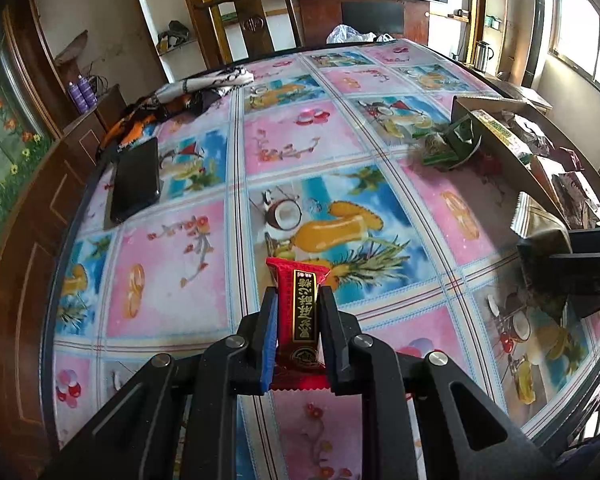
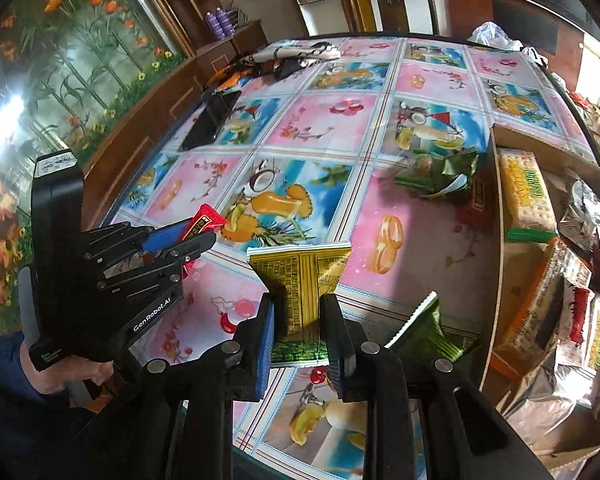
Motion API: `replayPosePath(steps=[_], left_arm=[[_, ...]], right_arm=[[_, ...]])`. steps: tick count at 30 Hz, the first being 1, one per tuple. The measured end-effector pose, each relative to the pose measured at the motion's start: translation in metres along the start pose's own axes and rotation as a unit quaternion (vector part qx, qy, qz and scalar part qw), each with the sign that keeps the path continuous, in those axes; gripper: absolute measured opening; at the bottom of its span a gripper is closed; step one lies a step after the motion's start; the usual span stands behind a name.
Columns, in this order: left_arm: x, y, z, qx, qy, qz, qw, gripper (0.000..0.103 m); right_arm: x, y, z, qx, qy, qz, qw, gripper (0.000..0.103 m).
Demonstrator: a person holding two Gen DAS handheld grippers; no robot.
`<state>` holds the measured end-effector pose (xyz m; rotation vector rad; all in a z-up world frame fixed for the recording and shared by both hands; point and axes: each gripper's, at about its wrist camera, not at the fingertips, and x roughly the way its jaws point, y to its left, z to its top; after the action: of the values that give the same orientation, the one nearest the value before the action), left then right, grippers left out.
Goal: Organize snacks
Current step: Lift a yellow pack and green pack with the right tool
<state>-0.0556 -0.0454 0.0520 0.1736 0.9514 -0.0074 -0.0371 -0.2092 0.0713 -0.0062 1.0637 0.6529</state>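
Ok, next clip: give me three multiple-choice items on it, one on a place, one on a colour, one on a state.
1. Where is the phone?
A. flat on the table
B. in the box
C. in a gripper

2. What colour is the snack in the left gripper?
A. green
B. red
C. white

3. What is the right gripper doing?
A. standing open
B. shut on nothing
C. shut on the gold packet

Answers:
1 A: it lies on the table near its left edge, far from the box.
2 B: the red snack sits between the fingers.
3 C: both pads press the packet's sides.
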Motion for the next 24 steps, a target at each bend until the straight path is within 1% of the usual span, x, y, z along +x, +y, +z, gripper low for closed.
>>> replayPosePath(steps=[9,24], left_arm=[[-0.017,-0.010,0.013,0.024,-0.024,0.020,0.9992,0.019],[-0.032,-0.035,0.027,0.054,-0.039,0.033,0.9972,0.019]], right_arm=[[-0.018,-0.011,-0.004,0.017,-0.025,0.003,1.000,0.025],[-0.034,-0.028,-0.012,0.032,-0.043,0.012,0.998,0.025]])
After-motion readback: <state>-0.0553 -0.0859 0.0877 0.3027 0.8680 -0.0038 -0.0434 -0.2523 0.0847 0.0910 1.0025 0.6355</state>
